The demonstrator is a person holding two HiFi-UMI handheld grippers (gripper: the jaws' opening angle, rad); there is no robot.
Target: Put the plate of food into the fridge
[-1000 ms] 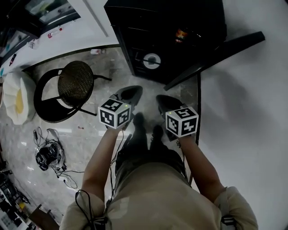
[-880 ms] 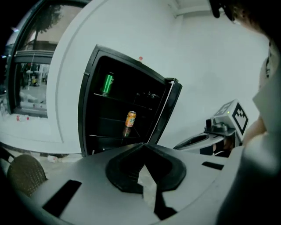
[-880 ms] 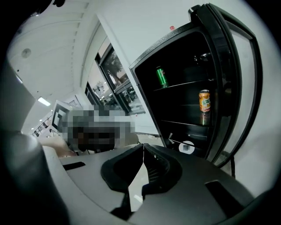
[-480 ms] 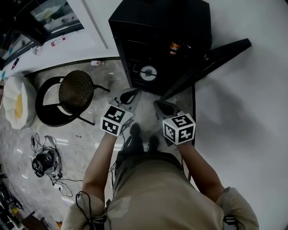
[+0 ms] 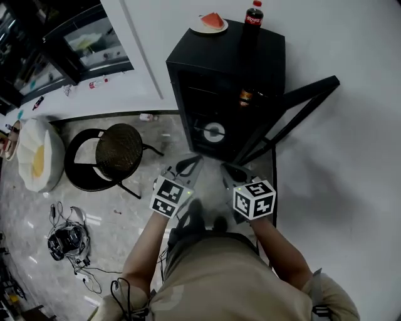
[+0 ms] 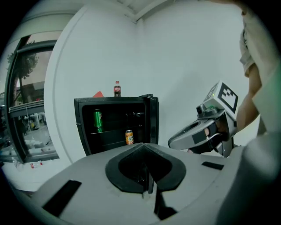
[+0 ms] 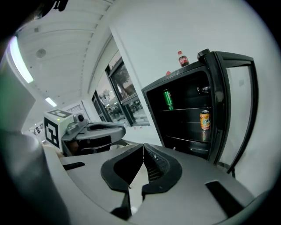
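A white plate with a red watermelon slice (image 5: pixel 208 24) sits on top of the black mini fridge (image 5: pixel 216 69), beside a cola bottle (image 5: pixel 252 14). The fridge door (image 5: pixel 294 110) stands open to the right. Inside are a green can (image 6: pixel 98 119) and an orange can (image 6: pixel 129 137). My left gripper (image 5: pixel 188 167) and right gripper (image 5: pixel 229 170) hang side by side in front of the fridge, low and short of it. Both are shut with nothing between the jaws. In the left gripper view only a red tip of the slice (image 6: pixel 98 94) shows next to the bottle (image 6: pixel 117 88).
A black round chair (image 5: pixel 113 153) stands left of the fridge, with a white egg-shaped cushion (image 5: pixel 37 163) further left. Cables and a headset (image 5: pixel 66 238) lie on the floor. A white wall (image 5: pixel 351 157) runs along the right. Glass doors (image 5: pixel 81 44) are at the back left.
Both grippers have risen and come nearer the fridge. The left one has rolled. The head view has tipped up, so the fridge top with plate and bottle now shows.
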